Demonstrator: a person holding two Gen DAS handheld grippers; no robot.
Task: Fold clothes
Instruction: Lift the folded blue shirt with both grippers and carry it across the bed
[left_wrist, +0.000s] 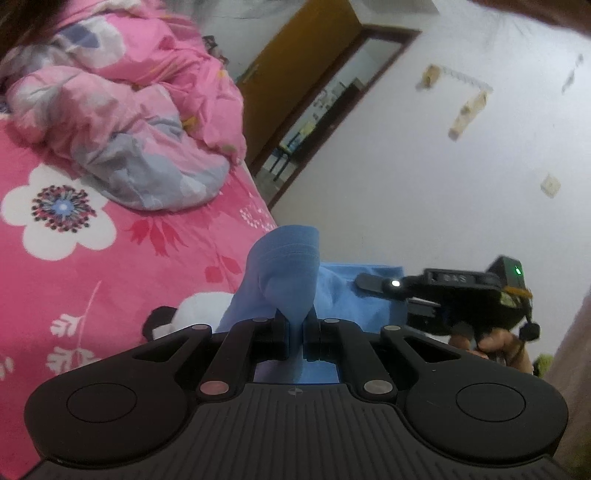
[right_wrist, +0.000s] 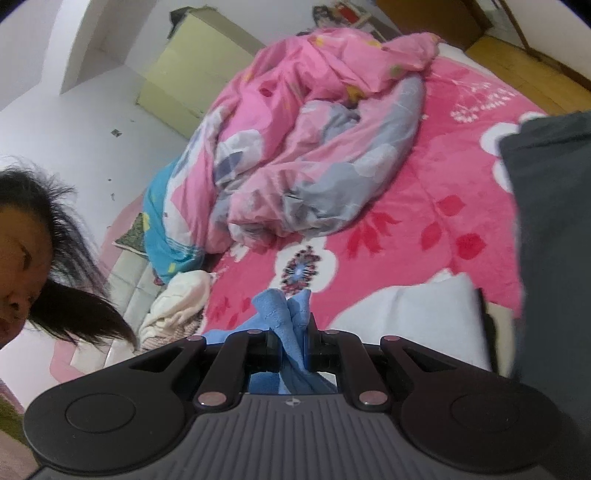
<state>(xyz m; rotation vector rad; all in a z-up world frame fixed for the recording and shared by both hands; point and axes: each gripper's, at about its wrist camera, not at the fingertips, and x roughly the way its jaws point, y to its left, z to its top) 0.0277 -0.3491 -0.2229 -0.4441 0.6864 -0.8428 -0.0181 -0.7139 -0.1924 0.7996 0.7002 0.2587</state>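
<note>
Left wrist view: left gripper (left_wrist: 295, 332) jaws pinch a soft blue cloth garment (left_wrist: 284, 273) above the pink floral bedspread (left_wrist: 110, 280); right gripper (right_wrist: 295, 343) jaws likewise clamp its bunched edge.

Your left tool (left_wrist: 294, 334) and right tool (right_wrist: 293, 349) each pinch the cloth (left_wrist: 284, 273) above the bed (left_wrist: 92, 280). Beyond them the quilt (right_wrist: 314, 147) lies heaped on the bed, a doorway (left_wrist: 332, 99) to its right.
</note>
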